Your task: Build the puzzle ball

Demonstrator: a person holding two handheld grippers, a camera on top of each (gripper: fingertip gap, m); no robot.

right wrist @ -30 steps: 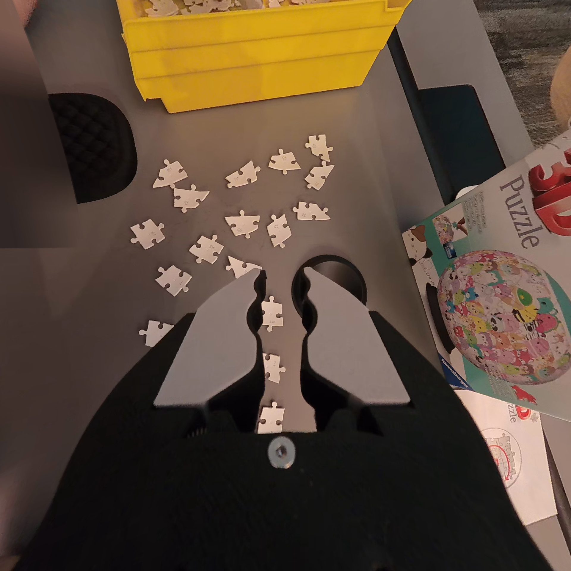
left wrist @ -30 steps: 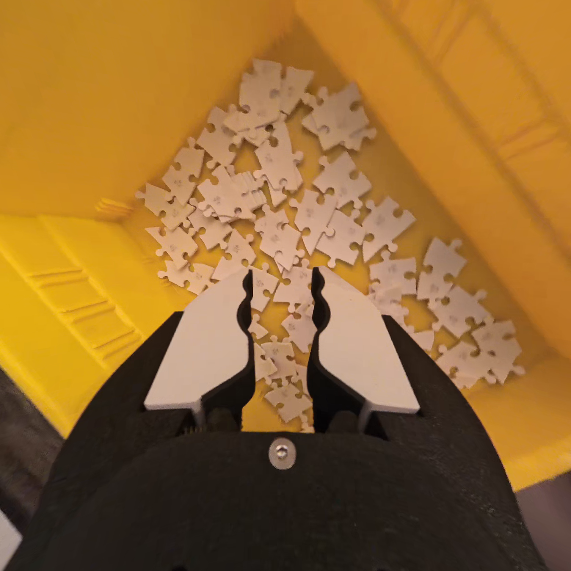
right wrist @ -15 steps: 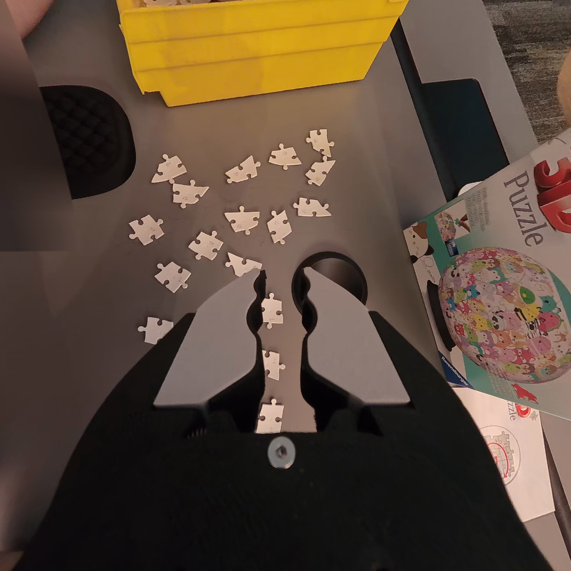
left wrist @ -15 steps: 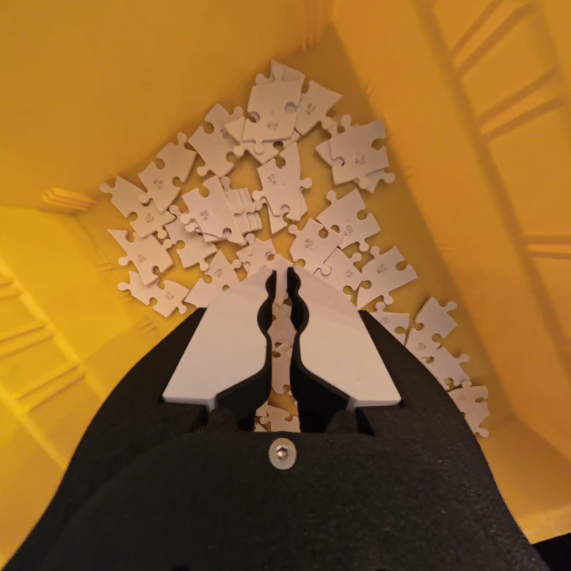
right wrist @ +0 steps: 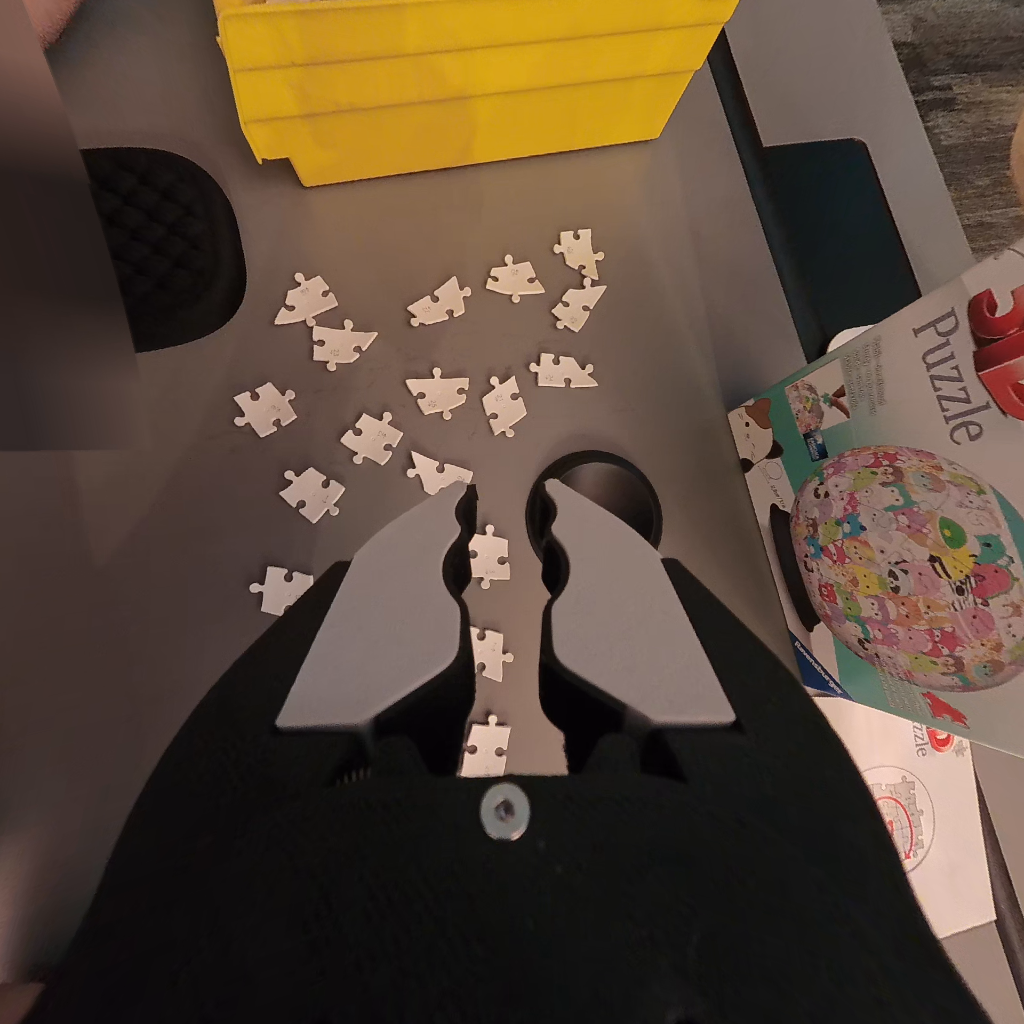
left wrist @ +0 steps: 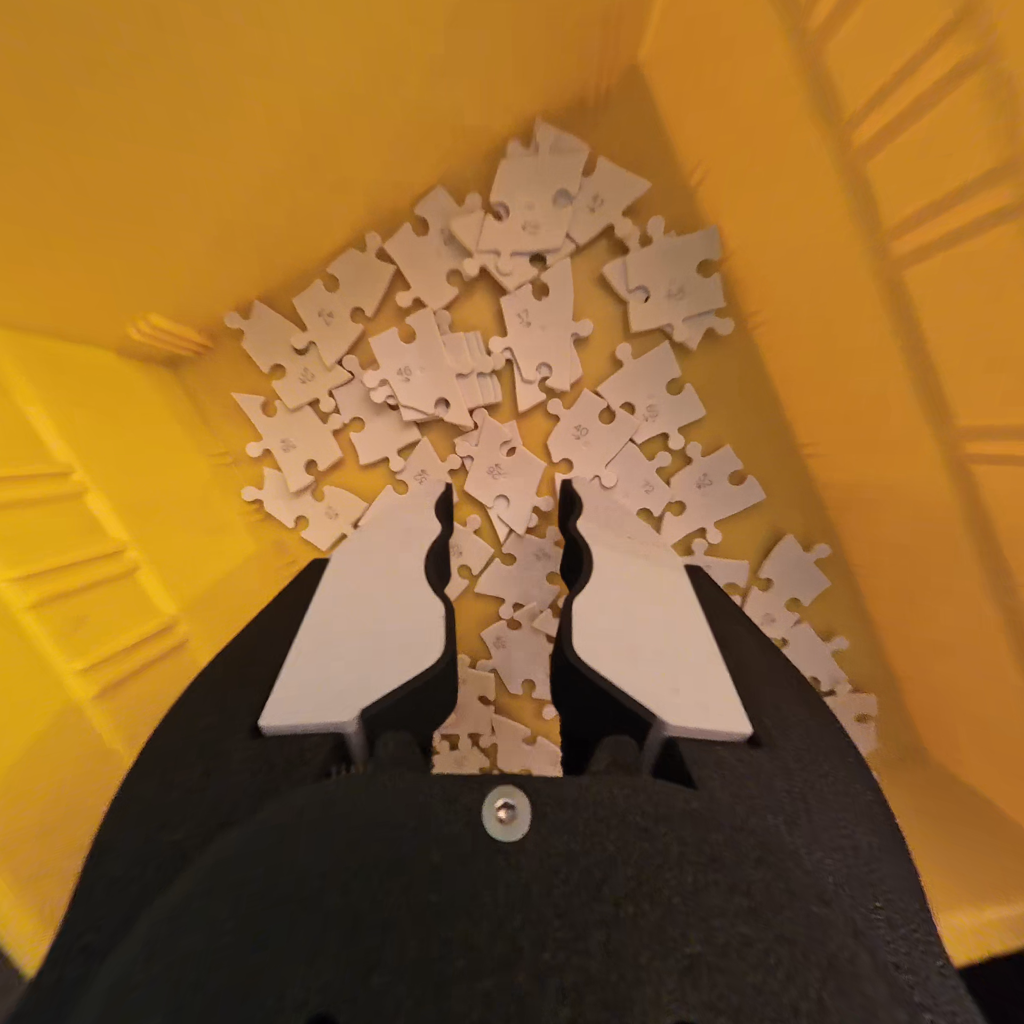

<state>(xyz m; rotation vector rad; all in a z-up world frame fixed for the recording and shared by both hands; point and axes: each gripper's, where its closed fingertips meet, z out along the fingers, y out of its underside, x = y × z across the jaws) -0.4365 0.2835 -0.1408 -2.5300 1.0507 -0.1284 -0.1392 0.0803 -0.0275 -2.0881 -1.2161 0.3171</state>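
Observation:
My left gripper (left wrist: 505, 490) is open and empty inside the yellow bin (left wrist: 233, 166), low over a heap of white puzzle pieces (left wrist: 532, 332) lying blank side up. One piece (left wrist: 501, 476) lies just ahead of the gap between the fingertips. My right gripper (right wrist: 507, 490) is open and empty above the grey table (right wrist: 166, 554). Several white puzzle pieces (right wrist: 438, 393) lie scattered on the table ahead of it, and three lie in a row between its fingers, the farthest one (right wrist: 489, 557) near the left finger. The yellow bin (right wrist: 471, 94) stands at the far edge.
A round black hole (right wrist: 604, 493) in the table sits just right of the right fingertip. The puzzle box (right wrist: 897, 526) and a white leaflet (right wrist: 914, 820) lie at the right. A black textured object (right wrist: 166, 249) sits at the far left. The bin walls (left wrist: 831, 332) close in on the left gripper. My hands' fingertips stand some 40 centimetres from each other.
My left gripper went deeper into the bin, closed to a narrow gap half a second ago, and has opened wide again. The right gripper has barely moved.

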